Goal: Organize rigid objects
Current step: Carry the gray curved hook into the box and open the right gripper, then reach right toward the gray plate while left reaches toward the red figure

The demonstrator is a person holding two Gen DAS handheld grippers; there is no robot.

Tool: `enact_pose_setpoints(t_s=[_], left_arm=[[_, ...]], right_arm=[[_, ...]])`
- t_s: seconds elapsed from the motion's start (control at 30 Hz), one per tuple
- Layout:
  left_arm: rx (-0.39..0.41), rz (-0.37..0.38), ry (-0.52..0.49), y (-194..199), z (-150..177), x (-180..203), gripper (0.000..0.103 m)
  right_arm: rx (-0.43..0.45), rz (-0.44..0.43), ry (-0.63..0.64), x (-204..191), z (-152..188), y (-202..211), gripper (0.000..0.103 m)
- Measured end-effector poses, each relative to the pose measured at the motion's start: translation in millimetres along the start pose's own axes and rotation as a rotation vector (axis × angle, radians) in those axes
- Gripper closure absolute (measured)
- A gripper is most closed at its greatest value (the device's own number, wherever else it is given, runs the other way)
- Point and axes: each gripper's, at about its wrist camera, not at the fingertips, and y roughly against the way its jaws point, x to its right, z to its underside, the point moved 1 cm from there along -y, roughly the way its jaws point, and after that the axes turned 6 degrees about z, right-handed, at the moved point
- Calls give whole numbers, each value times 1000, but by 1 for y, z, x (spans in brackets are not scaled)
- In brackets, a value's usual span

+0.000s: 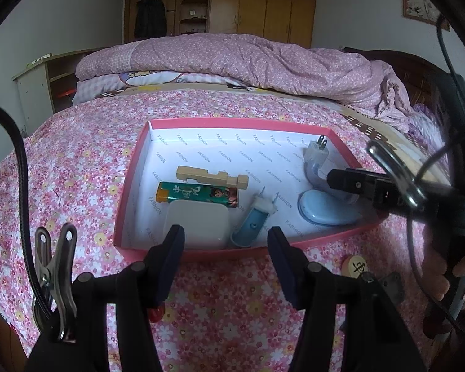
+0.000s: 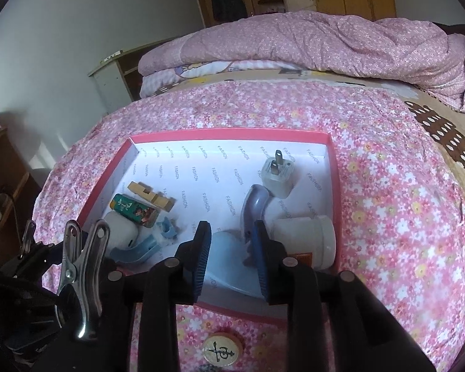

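2 tools (image 1: 226, 241) (image 2: 232, 257) unclenched, empty — white jar (image 2: 307, 241) half hidden behind right tool.

black claw (image 1: 226, 241) arms, blue pads (image 2: 201, 257), steel clip (image 1: 57, 279), braided cable (image 1: 21, 186).

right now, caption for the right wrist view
Right gripper open over the pink box, chess piece outside it on the bedspread.
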Motion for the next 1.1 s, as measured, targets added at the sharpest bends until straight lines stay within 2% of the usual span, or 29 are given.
enact_pose_setpoints(t_s=[0.27, 0.4, 0.77, 1.1], left_arm=[[1, 16, 13, 10, -2, -1, 44], [0, 16, -4, 16, 1, 0, 44], [-29, 6, -4, 36, 25, -15, 44], [-61, -2, 28, 35, 44, -31, 44]], right_arm=[[14, -10, -19, 4, 11, 22, 74], [15, -12, -38, 6, 19, 31, 68], [3, -14, -43, 7, 53, 56, 68], [-2, -4, -46, 2, 82, 65, 68]])
